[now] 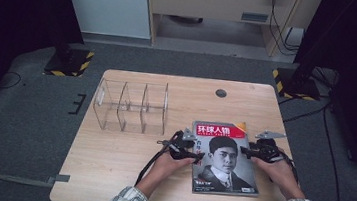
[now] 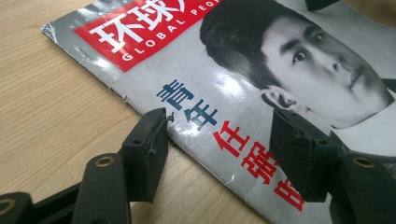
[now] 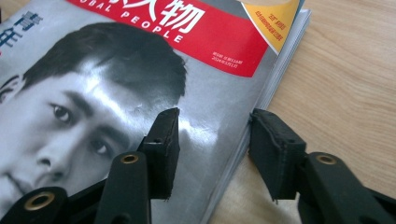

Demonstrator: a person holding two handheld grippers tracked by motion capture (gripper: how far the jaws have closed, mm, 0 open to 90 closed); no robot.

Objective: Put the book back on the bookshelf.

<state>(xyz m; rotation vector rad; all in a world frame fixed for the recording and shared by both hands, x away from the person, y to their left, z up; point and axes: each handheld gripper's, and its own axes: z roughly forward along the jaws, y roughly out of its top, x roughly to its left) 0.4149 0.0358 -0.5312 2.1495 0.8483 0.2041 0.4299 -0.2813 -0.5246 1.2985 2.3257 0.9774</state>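
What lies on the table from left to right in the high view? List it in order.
Clear acrylic organizer → left hand-held gripper → magazine → right hand-held gripper.

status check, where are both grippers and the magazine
Left gripper open, jaws straddling the magazine's left edge. Right gripper open, jaws straddling its right edge. Magazine flat on table, not lifted. Clear organizer sits apart, nothing in the way.

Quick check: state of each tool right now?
Left tool: open, jaws astride the magazine's spine edge, gripping nothing.
Right tool: open, astride its page edge, gripping nothing.
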